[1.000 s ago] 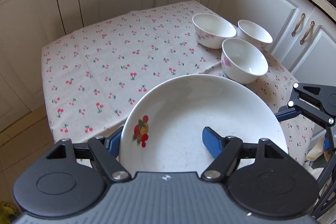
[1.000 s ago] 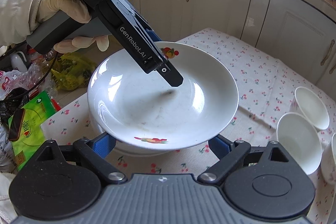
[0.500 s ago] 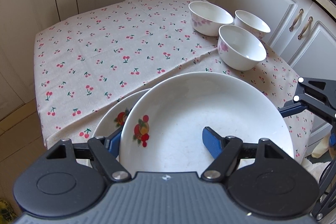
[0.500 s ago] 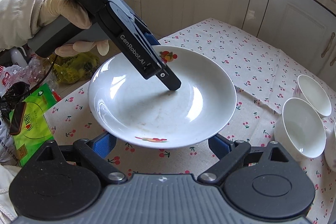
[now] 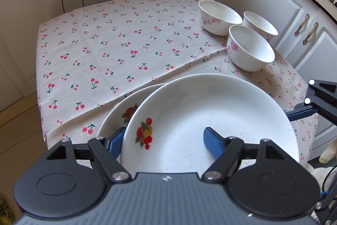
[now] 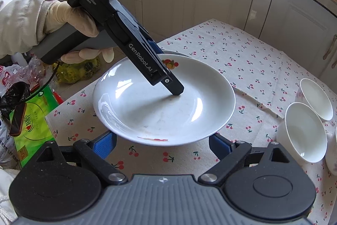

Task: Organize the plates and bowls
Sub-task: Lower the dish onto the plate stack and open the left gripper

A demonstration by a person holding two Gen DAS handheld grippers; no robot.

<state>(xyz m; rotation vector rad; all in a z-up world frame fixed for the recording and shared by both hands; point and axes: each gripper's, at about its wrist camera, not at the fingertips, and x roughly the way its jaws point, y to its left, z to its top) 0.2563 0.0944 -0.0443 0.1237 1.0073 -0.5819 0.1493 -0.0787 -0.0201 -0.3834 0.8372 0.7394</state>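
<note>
step: plate stacking | left gripper (image 5: 163, 140): clamped across rim of upper plate (image 5: 210, 119), held so it can nest on lower plate (image 5: 118, 113) at near table edge | right gripper (image 6: 162, 143): spread, nothing held | bowls (image 5: 250, 50): grouped at right table edge

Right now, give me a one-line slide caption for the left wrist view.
Left claw grips a fruit-print plate over a second plate, three bowls waiting on the cherry tablecloth.
</note>
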